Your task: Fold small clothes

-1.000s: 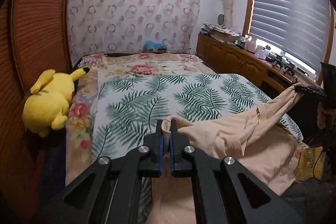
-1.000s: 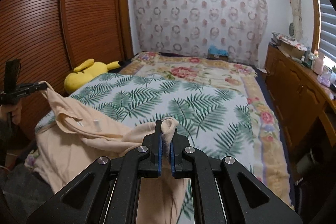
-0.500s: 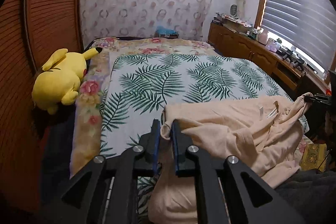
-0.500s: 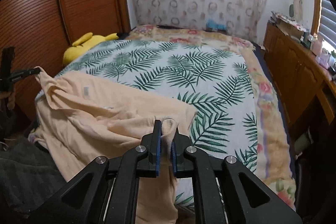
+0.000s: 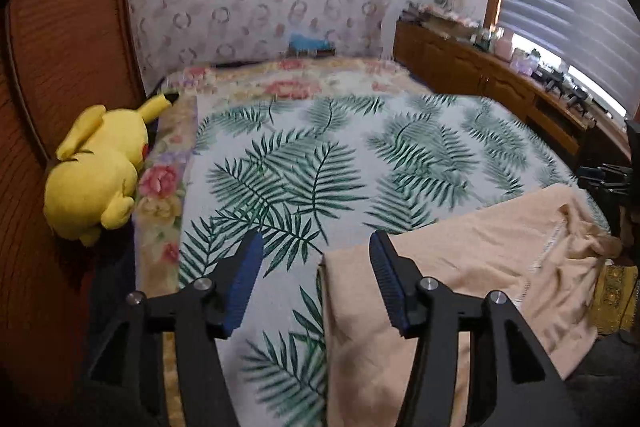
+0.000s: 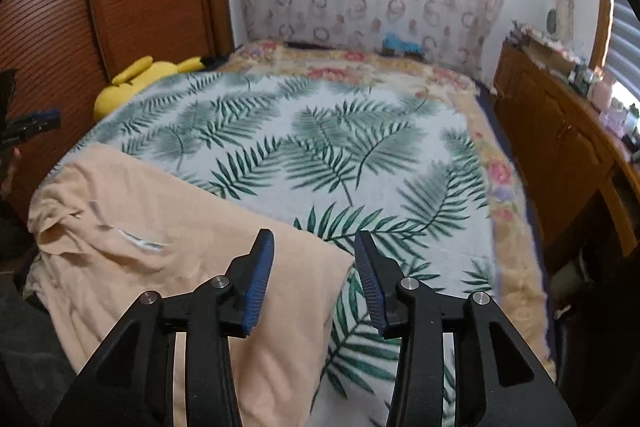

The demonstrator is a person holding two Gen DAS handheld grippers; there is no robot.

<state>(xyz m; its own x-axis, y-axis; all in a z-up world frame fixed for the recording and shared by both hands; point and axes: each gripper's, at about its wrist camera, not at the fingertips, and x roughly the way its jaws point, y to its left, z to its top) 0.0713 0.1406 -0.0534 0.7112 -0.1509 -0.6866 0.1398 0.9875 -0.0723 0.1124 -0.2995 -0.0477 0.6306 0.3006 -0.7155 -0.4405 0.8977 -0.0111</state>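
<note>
bed (image 5: 340, 163): big; leaf blanket on top; fills the middle of both views
shirt (image 6: 160, 227): peach; lies flat on the blanket at the near edge; at 8 o'clock in the right view, at 4 o'clock in the left view
toy (image 5: 100, 167): yellow; at 9 o'clock beside the bed
left gripper (image 5: 316, 283): jaws opening; about half wide; holds nothing; shirt corner lies under it
right gripper (image 6: 314, 281): jaws opening; holds nothing; shirt edge under it
step: letting go, I think; shirt laid out
next: probably grab one side and fold it over

**Our two claws, black with blue pads**

We see our left claw (image 5: 316, 281) and right claw (image 6: 314, 281) built alike: angular black arms, round silver screws at the joints, and ribbed blue pads (image 5: 242, 285) lining each finger.
</note>
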